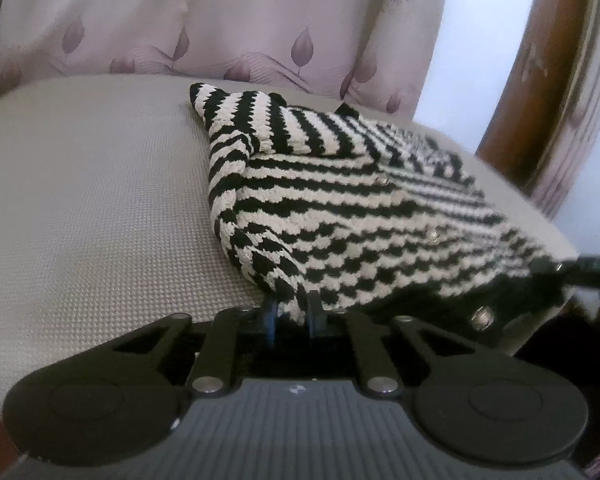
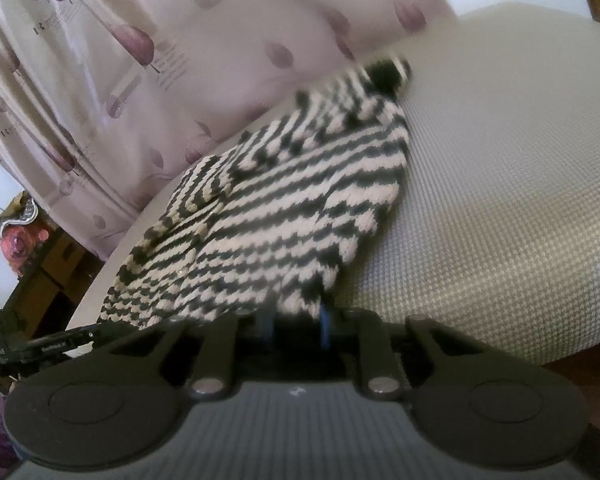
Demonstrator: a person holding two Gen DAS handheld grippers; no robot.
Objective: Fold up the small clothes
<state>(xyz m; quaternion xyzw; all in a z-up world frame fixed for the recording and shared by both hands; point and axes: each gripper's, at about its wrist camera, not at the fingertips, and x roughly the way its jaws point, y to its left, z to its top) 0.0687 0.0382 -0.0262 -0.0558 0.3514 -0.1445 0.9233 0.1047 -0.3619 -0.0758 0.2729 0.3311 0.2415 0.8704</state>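
Observation:
A small black-and-white striped knit garment (image 1: 340, 208) lies on a grey textured table (image 1: 100, 200), with a sleeve folded over its far end. My left gripper (image 1: 292, 312) is shut on the garment's near left corner, which is lifted a little. In the right wrist view the same garment (image 2: 268, 220) is blurred and raised at its near edge. My right gripper (image 2: 298, 316) is shut on its near right corner. The right gripper's body (image 1: 592, 268) shows at the right edge of the left wrist view.
A pale curtain with purple leaf prints (image 1: 220, 32) hangs behind the table. A brown wooden post (image 1: 540, 80) stands at the right. Boxes and flowered clutter (image 2: 28, 248) sit beside the table's left edge. The table's edge (image 2: 500, 360) is close on the right.

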